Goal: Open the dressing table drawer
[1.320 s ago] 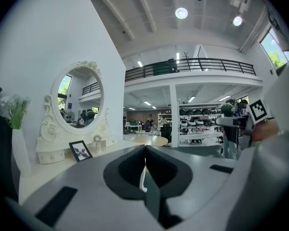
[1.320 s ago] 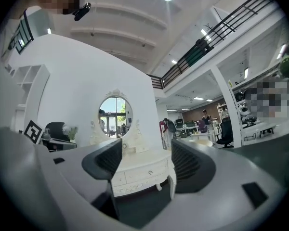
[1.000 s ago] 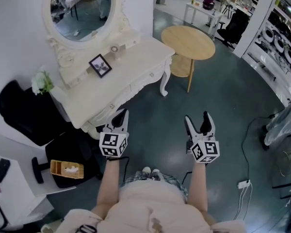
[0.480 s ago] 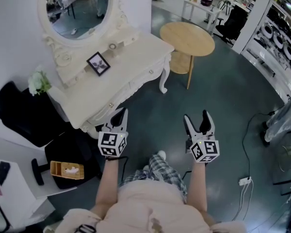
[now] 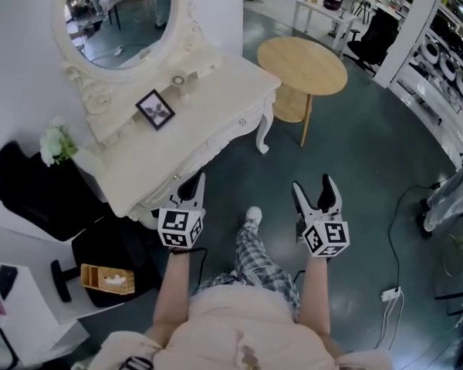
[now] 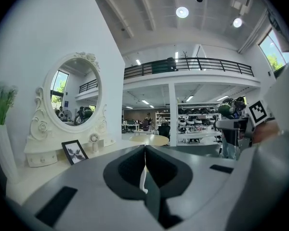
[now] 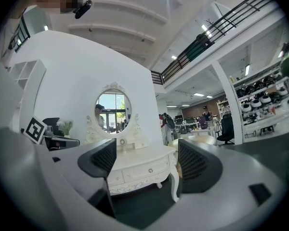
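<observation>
- One dressing table drawer [image 5: 235,126] sits shut in the front of the white dressing table [image 5: 193,122], a small round knob on its face.
- On the table's top stand an oval mirror [image 5: 117,14] and a small picture frame [image 5: 155,109].
- At the table's near end, the left gripper [image 5: 189,185] is held low in front of the table's edge. Its jaws are pressed together with nothing between them.
- Well to its right, the right gripper [image 5: 318,195] hangs over the dark floor [image 5: 370,160], clear of the table. Its jaws stand wide apart and empty, with the drawer front showing between them in the right gripper view.
- Beyond the table's far end stands a round wooden table [image 5: 302,66].
- Near the table's other end are white flowers [image 5: 55,141] and a black chair [image 5: 31,191].
</observation>
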`<action>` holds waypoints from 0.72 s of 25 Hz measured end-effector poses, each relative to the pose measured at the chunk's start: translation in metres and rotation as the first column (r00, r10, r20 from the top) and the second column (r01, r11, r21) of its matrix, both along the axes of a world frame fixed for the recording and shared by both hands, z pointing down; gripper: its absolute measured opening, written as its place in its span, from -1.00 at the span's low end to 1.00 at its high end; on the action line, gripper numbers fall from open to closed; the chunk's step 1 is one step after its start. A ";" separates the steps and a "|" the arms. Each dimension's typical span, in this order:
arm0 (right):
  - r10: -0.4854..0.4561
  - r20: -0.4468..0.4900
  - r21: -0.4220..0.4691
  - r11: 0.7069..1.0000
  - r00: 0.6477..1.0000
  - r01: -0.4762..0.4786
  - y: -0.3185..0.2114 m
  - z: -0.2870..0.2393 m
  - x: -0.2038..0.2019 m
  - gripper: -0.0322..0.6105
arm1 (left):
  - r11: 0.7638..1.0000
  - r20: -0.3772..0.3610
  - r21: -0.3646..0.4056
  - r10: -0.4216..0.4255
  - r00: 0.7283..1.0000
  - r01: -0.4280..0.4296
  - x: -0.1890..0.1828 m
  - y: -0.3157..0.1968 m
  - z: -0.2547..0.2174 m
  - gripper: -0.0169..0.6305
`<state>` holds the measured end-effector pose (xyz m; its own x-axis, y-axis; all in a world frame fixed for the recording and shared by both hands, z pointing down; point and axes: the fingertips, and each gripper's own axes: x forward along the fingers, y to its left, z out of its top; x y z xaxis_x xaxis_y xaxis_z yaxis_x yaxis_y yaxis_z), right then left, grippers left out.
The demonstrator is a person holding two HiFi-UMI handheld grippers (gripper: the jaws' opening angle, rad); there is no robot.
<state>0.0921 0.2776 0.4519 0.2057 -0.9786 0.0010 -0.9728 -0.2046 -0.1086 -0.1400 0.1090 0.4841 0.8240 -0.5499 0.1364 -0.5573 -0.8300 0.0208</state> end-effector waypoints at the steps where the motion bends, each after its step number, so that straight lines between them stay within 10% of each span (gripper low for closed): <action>1: -0.005 -0.001 -0.002 1.000 1.000 0.005 -0.006 0.001 0.003 0.33 | 1.000 0.000 -0.003 -0.004 1.000 0.004 0.003 -0.005 0.001 -0.86; 18: -0.156 0.022 0.027 0.988 0.988 0.155 -0.232 -0.009 0.117 0.33 | 0.985 -0.029 0.044 -0.167 0.986 0.168 0.099 -0.188 -0.026 -0.86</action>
<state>0.2095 0.0459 0.4428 0.0513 -0.9985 -0.0213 -0.9896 -0.0480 -0.1356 -0.0413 -0.0787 0.4577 0.7225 -0.6857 0.0885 -0.6884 -0.7253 0.0003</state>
